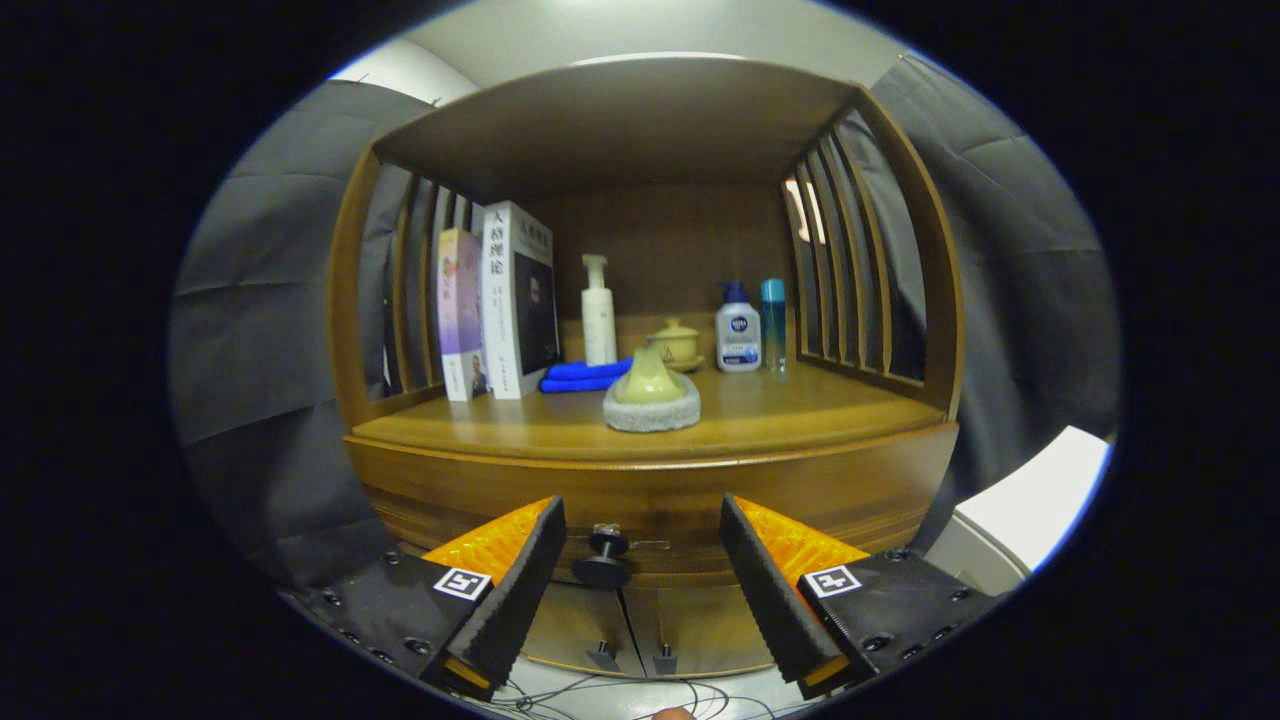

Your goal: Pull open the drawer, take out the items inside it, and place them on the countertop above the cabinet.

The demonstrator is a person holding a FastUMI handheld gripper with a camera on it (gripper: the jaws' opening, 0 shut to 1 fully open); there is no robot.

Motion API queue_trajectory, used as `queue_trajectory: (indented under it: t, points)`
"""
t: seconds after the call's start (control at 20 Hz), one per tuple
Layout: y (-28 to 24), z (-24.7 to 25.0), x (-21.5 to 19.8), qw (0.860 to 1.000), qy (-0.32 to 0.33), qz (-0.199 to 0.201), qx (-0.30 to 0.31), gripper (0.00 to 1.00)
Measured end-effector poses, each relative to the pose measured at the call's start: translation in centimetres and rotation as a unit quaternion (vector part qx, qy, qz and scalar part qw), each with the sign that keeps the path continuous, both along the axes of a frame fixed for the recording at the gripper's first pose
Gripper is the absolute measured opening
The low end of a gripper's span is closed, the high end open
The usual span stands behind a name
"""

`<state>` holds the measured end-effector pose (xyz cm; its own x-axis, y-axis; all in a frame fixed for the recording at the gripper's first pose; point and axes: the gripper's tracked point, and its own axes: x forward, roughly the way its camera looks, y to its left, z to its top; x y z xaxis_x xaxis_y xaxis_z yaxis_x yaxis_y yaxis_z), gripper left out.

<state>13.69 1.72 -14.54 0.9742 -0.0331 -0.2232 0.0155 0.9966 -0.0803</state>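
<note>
Low in the frame, the gripper [640,545] is wide open, holding nothing; the drawer [650,490] knob [603,558] sits between its fingers. Centre right on the countertop [780,415], a bottle [738,337] reads NIVEA.

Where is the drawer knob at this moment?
In the gripper view, the drawer knob sits on the drawer front below the countertop, between the open fingers, nearer the left one.

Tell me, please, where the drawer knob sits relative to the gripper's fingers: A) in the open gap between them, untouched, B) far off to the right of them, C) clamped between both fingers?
A: the drawer knob stands in the gap of the open gripper, with space on both sides.
</note>
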Motion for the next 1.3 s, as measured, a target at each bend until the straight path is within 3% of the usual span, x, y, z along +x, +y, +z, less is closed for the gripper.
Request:
queue_trajectory:
  t: [0.3,0.5,0.9,1.3]
  points:
    - [0.2,7.5,-5.0,0.997,-0.058,0.029,-0.031,0.98]
    - [-1.0,11.0,-8.5,0.996,-0.080,0.025,-0.033,0.98]
    - [-2.3,12.0,-13.6,0.995,-0.085,0.020,-0.038,0.98]
    - [-2.2,10.7,-15.5,0.996,-0.075,0.026,-0.028,0.98]
